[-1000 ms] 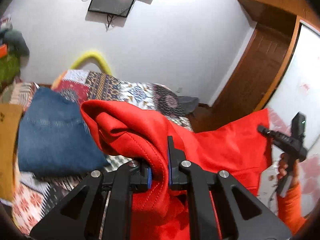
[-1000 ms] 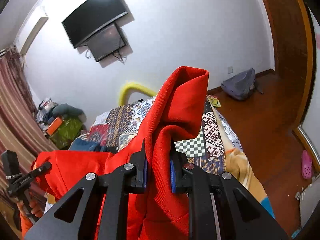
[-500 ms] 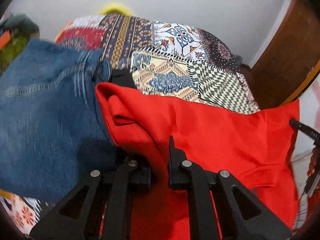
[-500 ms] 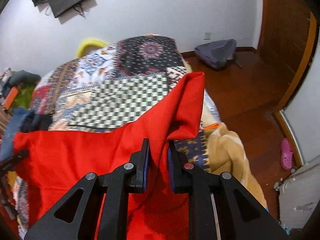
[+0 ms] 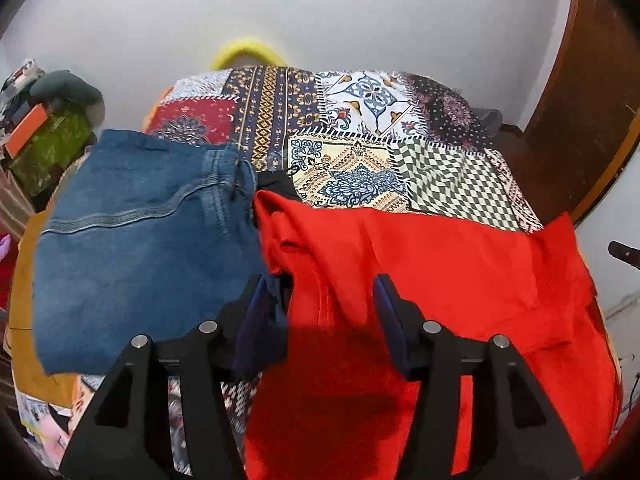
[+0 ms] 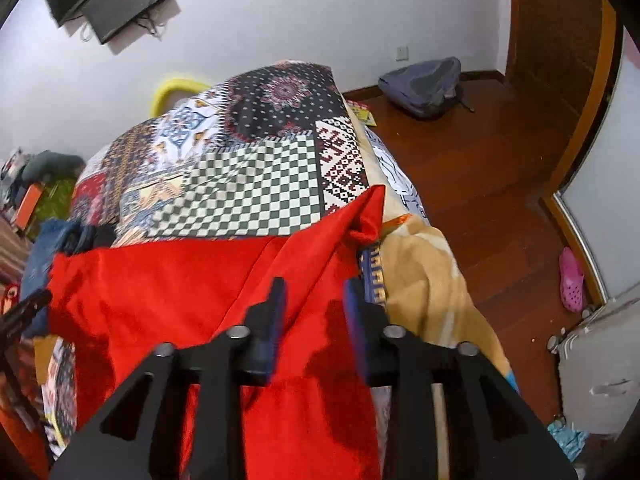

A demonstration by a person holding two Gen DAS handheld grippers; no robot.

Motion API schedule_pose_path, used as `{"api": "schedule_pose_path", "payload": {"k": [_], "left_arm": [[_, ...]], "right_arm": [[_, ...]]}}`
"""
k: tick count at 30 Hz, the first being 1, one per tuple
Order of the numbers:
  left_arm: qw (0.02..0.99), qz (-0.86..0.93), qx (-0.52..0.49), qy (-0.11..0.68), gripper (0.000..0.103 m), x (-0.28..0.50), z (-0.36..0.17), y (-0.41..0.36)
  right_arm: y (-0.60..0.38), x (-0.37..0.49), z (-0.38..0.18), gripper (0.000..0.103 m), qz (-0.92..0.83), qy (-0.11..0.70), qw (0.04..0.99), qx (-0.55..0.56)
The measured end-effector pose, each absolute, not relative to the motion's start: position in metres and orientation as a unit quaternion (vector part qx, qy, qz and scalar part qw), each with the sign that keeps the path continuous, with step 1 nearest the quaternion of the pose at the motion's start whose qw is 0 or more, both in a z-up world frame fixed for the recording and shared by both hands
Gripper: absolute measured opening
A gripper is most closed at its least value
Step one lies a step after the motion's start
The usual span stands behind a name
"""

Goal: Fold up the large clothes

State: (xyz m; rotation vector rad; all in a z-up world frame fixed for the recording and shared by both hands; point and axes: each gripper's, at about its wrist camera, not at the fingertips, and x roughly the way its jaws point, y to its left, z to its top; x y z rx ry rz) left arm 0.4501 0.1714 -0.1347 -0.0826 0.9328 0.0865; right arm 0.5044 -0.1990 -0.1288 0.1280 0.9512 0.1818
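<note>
Both my claws, left point(image 5: 324, 300) and right point(image 6: 314, 312), hang apart over the red top point(image 5: 420, 264), and its bunched corner point(image 6: 366, 216) ahead could fold crooked.

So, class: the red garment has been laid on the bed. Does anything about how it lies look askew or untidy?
Yes. The red garment lies mostly flat, but its far right corner is bunched and curled over at the bed's edge.

A patchwork bedspread point(image 5: 360, 128) covers the bed. Folded blue jeans point(image 5: 136, 240) lie at its nine o'clock side. A yellow padded hoop point(image 5: 248, 50) stands at twelve o'clock against the wall, under a wall-mounted screen point(image 6: 116, 0). A grey backpack point(image 6: 424, 84) slumps on the wooden floor at one o'clock, a pink clog point(image 6: 572, 280) at three
</note>
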Motion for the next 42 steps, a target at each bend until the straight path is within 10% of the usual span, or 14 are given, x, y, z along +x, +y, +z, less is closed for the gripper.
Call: {"api": "schedule_pose_path", "payload": {"k": [10,20,42], "left_arm": [[0.874,-0.011,0.006,0.486,0.083,0.355,-0.145,0.143],[0.814,0.007,0.023,0.58,0.083,0.265,-0.234,0.143],[0.807,0.016,-0.207,0.553,0.083,0.154,-0.233,0.213]], "right_arm": [[-0.192,0.409,-0.11,0.046,0.125,0.439,0.89,-0.002],[-0.187,0.328,-0.15,0.047,0.115,0.46,0.877,-0.078],[-0.243,0.234,-0.179,0.047,0.085,0.476,0.873,0.061]]}}
